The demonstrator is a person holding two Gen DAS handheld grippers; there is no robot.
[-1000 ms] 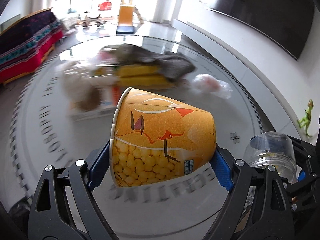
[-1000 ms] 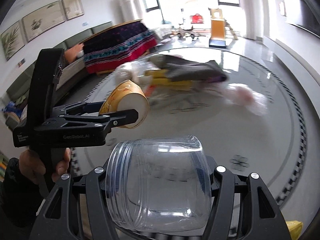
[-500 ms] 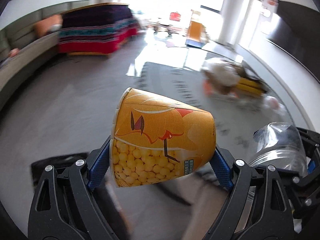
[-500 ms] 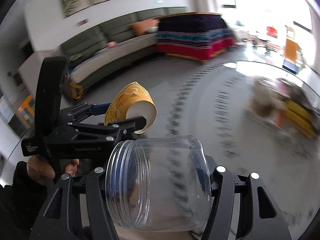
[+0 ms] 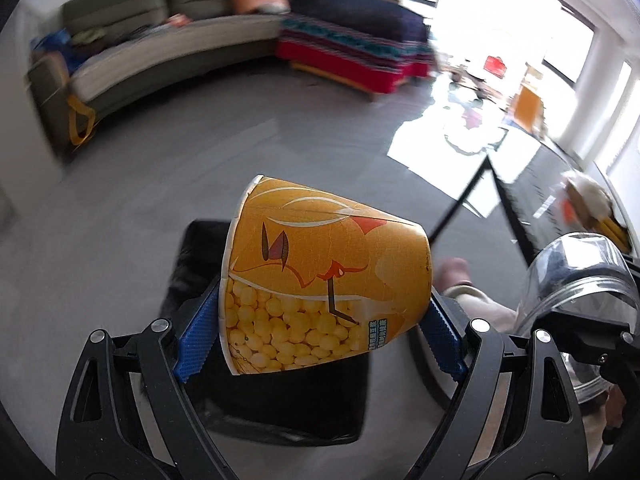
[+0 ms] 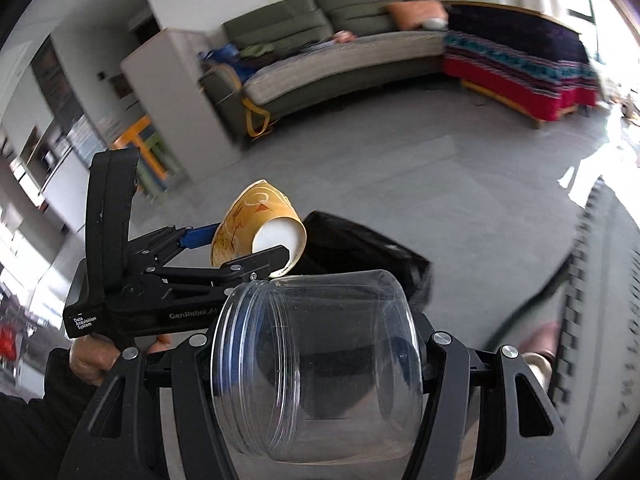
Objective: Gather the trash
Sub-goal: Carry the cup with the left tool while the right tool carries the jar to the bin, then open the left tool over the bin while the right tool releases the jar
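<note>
Over grey living-room carpet [image 5: 280, 132] fronting a curved green sofa [image 6: 320, 52], the left gripper [image 5: 320, 320] clamps a popcorn tub [image 5: 324, 276] and the right gripper [image 6: 316, 364] a clear jar [image 6: 316, 364], both above a black bin [image 6: 360, 248].

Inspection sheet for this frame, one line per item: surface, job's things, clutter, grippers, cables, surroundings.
Surface: grey floor, bare around the bin.
Job's things: orange paper cup on its side, rim to the left; clear plastic jar on its side, lidless, mouth to the left; black trash bin on the floor below both.
Clutter: blurred pile on the patterned rug, far right.
Grippers: left gripper shut on the cup; right gripper shut on the jar.
Cables: nothing seen.
Surroundings: green-grey sofa, striped red and dark throw, bright window; a hand grips the left handle.
</note>
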